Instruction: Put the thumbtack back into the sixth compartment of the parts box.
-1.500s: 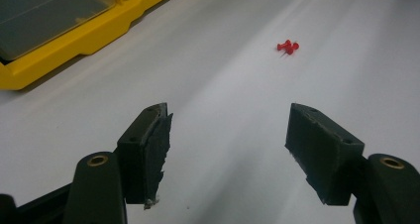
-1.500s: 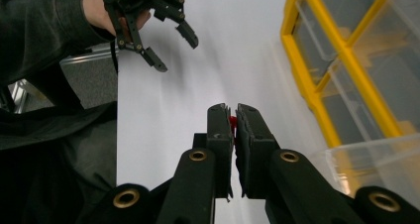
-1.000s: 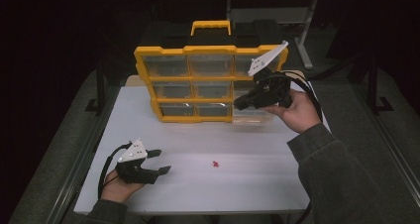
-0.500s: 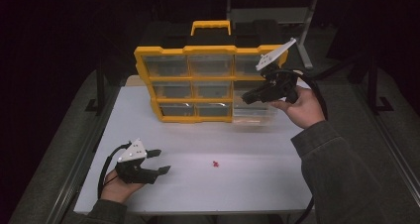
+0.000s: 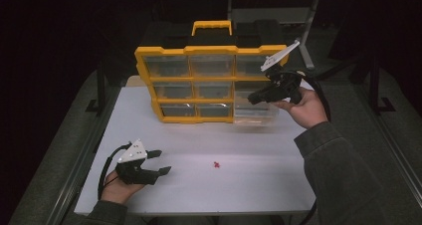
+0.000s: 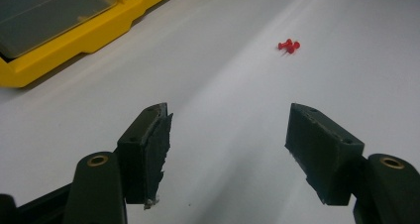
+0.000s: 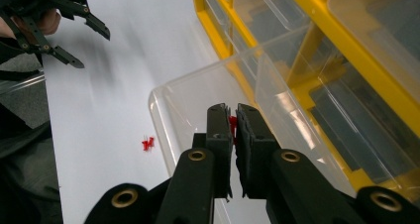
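Note:
A yellow organizer (image 5: 209,51) with clear drawers stands at the back of the white table. Its bottom right drawer (image 5: 256,113) is pulled out. My right gripper (image 7: 232,110) hovers above that clear drawer (image 7: 198,92), shut on a small red push pin (image 7: 232,122) that peeks out between its pads. From the high view the right gripper (image 5: 253,99) points left over the drawer. My left gripper (image 5: 161,161) rests low at the table's front left, open with nothing between its jaws (image 6: 228,120). A small cluster of red push pins (image 5: 216,164) lies on the table ahead of it.
The loose red pins (image 6: 288,46) lie on bare white table between the left gripper and the organizer's yellow frame (image 6: 74,35). The right gripper view has the same pins (image 7: 147,143) left of the drawer and the left gripper (image 7: 81,35) farther off. Dark floor surrounds the table.
My right gripper has shifted a little to the right and slightly down over the pulled-out drawer, still shut. The left gripper has stayed where it was.

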Tool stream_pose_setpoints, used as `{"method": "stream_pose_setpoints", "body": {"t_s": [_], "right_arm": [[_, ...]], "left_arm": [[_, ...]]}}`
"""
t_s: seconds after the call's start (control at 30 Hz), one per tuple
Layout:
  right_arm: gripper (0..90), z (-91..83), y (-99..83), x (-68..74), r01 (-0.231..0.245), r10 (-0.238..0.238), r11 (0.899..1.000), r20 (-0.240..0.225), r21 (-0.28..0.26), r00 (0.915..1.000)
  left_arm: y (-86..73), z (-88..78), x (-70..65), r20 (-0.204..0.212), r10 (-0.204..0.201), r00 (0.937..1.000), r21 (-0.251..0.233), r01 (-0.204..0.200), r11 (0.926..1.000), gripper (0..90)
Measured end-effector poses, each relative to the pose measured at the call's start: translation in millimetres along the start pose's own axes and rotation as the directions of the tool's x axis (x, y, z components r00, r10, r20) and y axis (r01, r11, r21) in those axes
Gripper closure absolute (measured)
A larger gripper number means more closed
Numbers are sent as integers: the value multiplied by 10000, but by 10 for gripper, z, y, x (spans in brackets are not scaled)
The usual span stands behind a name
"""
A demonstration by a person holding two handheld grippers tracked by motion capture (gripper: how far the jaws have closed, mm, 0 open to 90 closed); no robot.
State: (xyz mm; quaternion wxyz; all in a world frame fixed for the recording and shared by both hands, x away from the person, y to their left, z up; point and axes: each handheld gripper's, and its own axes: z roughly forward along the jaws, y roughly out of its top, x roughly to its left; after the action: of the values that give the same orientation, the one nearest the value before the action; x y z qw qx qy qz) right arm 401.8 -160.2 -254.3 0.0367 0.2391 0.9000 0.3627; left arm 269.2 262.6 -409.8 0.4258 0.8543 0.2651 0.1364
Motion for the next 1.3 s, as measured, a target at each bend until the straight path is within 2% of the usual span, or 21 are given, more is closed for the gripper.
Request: {"method": "stream_pose_setpoints", "body": {"t_s": [0.3,0.4,0.47,0.63,0.67,0.7,0.8,0.93,1.0,1.03,1.13,1.2,1.27,1.3], "right_arm": [[827,76,-49,-48,-55,53,9997,56,223,10000],[788,93,-42,-35,-14,12,9997,92,244,10000],[785,88,-33,-23,-98,98,9998,29,183,9999],[784,53,-11,19,48,-48,10000,72,-5,10000],[783,37,-3,44,72,-71,10000,81,-50,9999],[783,24,5,67,149,-148,9998,72,-101,9999],[785,-25,37,147,435,-435,9986,14,-316,9991],[775,-48,71,274,689,-709,9962,-363,-540,9968],[774,-47,72,313,757,-778,9956,-376,-546,9963],[769,-32,65,389,914,-947,9940,-550,-607,9940],[769,6,45,458,984,-1032,9929,-738,-663,9919],[767,95,5,546,1356,-1396,9892,-755,-559,9873],[766,125,-8,583,1445,-1484,9880,-764,-539,9860],[767,177,-33,675,1576,-1625,9855,-819,-624,9833]], "left_arm": [[-3,-2,3,-2,-11,10000,-25,11,10000,330],[1,-10,0,-7,18,10000,6,-18,10000,330],[-2,-14,3,-3,-31,10000,-15,31,10000,330],[-3,-10,4,1,21,10000,5,-21,10000,330],[-3,-7,-2,15,-27,10000,-18,27,10000,330],[-1,-8,6,-7,93,10000,-3,-93,10000,331],[-4,-2,5,12,-47,10000,-75,47,10000,330],[-1,3,-4,11,-13,10000,-31,13,10000,331],[0,2,-1,6,8,10000,-38,-8,10000,331],[-4,1,5,14,-8,10000,-63,8,10000,331],[-6,-2,8,13,-16,10000,-31,16,10000,331],[-5,-3,4,18,-6,10000,-51,7,10000,331],[-2,-4,-1,11,7,10000,-56,-7,10000,331],[-2,-3,1,14,-10,10000,-65,10,10000,331]]}}
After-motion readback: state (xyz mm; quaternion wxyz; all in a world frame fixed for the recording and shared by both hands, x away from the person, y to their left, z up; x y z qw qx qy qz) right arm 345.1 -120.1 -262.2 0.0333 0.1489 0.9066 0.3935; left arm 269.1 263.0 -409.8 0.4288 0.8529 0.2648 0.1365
